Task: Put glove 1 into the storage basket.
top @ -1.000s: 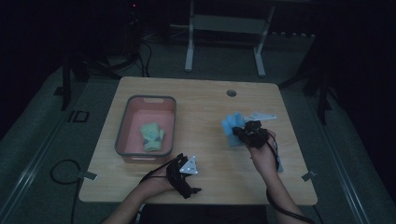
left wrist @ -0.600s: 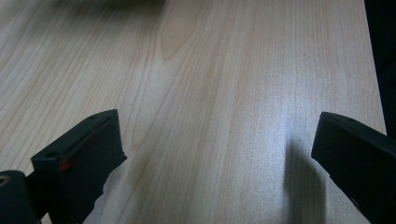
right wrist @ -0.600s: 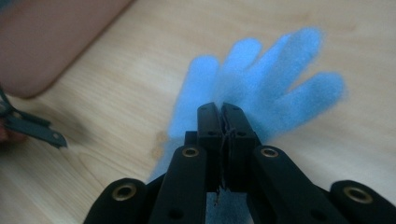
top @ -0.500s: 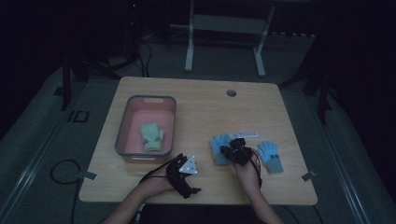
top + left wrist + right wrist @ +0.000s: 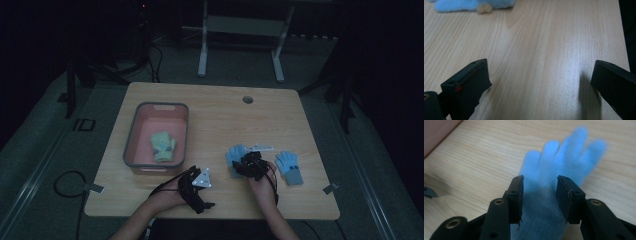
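From above, your right gripper (image 5: 248, 164) sits low over a blue glove (image 5: 236, 156) near the front of the table (image 5: 215, 115), right of centre. The glove's fingers (image 5: 238, 149) stick out beyond the tool towards the far edge, while its cuff end lies under the black body. A second blue glove (image 5: 290, 167) lies flat just to the right, apart from the tool, and a small white strip (image 5: 261, 148) lies just past the first glove. Your left gripper (image 5: 199, 186) rests on the wood near the front edge, well clear of both gloves. At the left stands a pink bin (image 5: 141, 131) with a greenish glove (image 5: 162, 146) in it.

In the left gripper view, your jaws stand wide apart with bare wood between them. A bit of blue glove (image 5: 471, 4) shows at the top left corner, well off from the tips.

In the right gripper view, your gripper (image 5: 539, 195) has just been opening, and the jaws now stand part spread with the blue glove (image 5: 554, 167) lying between them on the table. The glove's grey-shaded cuff runs through the gap (the pads flank it rather than squeeze it), and its fingers (image 5: 576, 143) fan out ahead of the tips. The pink bin's edge (image 5: 436, 131) shows at the top left.
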The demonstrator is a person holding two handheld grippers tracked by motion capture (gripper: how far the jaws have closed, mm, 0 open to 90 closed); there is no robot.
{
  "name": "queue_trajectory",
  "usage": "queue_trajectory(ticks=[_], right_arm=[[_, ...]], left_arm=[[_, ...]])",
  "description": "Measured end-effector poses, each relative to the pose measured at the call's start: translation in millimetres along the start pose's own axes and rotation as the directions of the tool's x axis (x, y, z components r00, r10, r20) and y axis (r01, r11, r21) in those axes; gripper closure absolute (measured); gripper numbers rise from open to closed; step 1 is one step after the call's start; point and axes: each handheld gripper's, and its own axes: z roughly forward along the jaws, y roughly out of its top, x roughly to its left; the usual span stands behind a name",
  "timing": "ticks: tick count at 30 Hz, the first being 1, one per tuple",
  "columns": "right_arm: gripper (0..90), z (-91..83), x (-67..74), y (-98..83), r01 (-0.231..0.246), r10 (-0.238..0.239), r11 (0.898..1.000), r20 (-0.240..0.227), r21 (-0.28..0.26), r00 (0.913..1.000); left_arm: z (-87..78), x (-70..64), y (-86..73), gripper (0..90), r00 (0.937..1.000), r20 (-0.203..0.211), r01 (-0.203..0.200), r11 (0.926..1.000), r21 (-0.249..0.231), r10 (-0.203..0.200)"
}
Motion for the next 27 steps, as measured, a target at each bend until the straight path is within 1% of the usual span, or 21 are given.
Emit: queue_trajectory(ticks=[4, 5, 6, 7, 8, 9, 10, 11, 12, 14, 15, 18, 20, 21, 23, 25, 27], right_arm=[[57.2, -11.6, -4.5, 6.7, 0.044, -0.044, 0.999, -0.010, -0.018, 0.9990], [57.2, -15.7, -7.4, 8.2, 0.051, -0.051, 0.998, -0.008, -0.029, 0.9987], [57.1, -19.6, -10.5, 9.9, 0.057, -0.058, 0.998, -0.023, -0.038, 0.9981], [57.1, -24.5, -14.6, 11.6, 0.072, -0.073, 0.996, -0.016, -0.046, 0.9972], [56.9, -27.5, -17.6, 12.5, 0.078, -0.078, 0.996, -0.011, -0.049, 0.9969], [56.4, -31.2, -22.3, 13.4, 0.087, -0.088, 0.995, -0.020, -0.054, 0.9959], [56.6, -36.0, -28.4, 14.0, 0.095, -0.096, 0.994, -0.013, -0.063, 0.9953], [56.7, -38.7, -32.6, 14.3, 0.097, -0.097, 0.993, -0.008, -0.064, 0.9952], [56.6, -42.7, -40.0, 14.4, 0.096, -0.097, 0.993, -0.012, -0.064, 0.9952], [56.0, -47.9, -50.6, 13.5, 0.095, -0.095, 0.994, 0.001, -0.058, 0.9955], [55.3, -51.0, -56.4, 12.6, 0.097, -0.097, 0.994, 0.000, -0.060, 0.9953], [52.5, -60.3, -72.3, 8.5, 0.094, -0.093, 0.994, 0.006, -0.056, 0.9956], [52.5, -65.7, -83.1, 4.7, 0.089, -0.089, 0.995, 0.015, -0.052, 0.9959], [52.6, -67.7, -86.2, 3.4, 0.087, -0.086, 0.995, 0.016, -0.051, 0.9962], [52.9, -72.5, -94.8, 0.1, 0.092, -0.092, 0.994, 0.004, -0.057, 0.9958], [53.6, -76.9, -103.1, -3.0, 0.108, -0.107, 0.993, 0.012, -0.050, 0.9942], [53.9, -81.6, -111.9, -5.8, 0.112, -0.111, 0.993, 0.010, -0.046, 0.9937]], left_arm=[[-0.5, 0.3, 0.0, 2.3, 1.0000, -0.001, -0.003, 1.0000, -0.001, 0.003], [-0.5, 0.1, -0.1, 2.3, 1.0000, -0.001, -0.005, 1.0000, -0.002, 0.005], [-0.2, 0.1, -0.3, 2.3, 1.0000, -0.002, -0.005, 1.0000, -0.003, 0.005], [-0.1, 0.1, -0.3, 2.3, 1.0000, -0.003, -0.006, 1.0000, -0.001, 0.006], [-0.1, 0.0, -0.1, 2.3, 1.0000, -0.004, -0.007, 1.0000, 0.000, 0.007], [-0.5, 0.0, 0.2, 2.3, 1.0000, -0.004, -0.009, 1.0000, 0.000, 0.009], [-0.7, 0.0, 0.3, 2.3, 0.9999, -0.003, -0.010, 1.0000, 0.000, 0.010], [-0.7, 0.1, 0.2, 2.3, 0.9999, -0.004, -0.009, 1.0000, -0.002, 0.009], [-0.6, 0.2, 0.1, 2.3, 0.9999, -0.004, -0.009, 1.0000, -0.001, 0.009], [-0.3, 0.3, 0.0, 2.3, 1.0000, -0.004, -0.008, 1.0000, 0.000, 0.008], [-0.3, 0.3, 0.1, 2.3, 0.9999, -0.004, -0.010, 1.0000, -0.001, 0.010], [0.0, 0.3, 0.2, 2.3, 1.0000, -0.004, -0.007, 1.0000, -0.001, 0.007], [0.0, 0.5, 0.4, 2.3, 1.0000, -0.005, -0.007, 1.0000, -0.001, 0.007], [-0.2, 0.3, 0.5, 2.3, 1.0000, -0.005, -0.007, 1.0000, -0.001, 0.007], [-0.1, 0.2, 0.5, 2.3, 0.9999, -0.007, -0.008, 1.0000, -0.001, 0.008], [0.1, -0.1, 0.4, 2.3, 0.9999, -0.007, -0.008, 1.0000, 0.002, 0.008], [0.0, -0.3, 0.6, 2.3, 0.9999, -0.006, -0.009, 1.0000, 0.000, 0.009]])
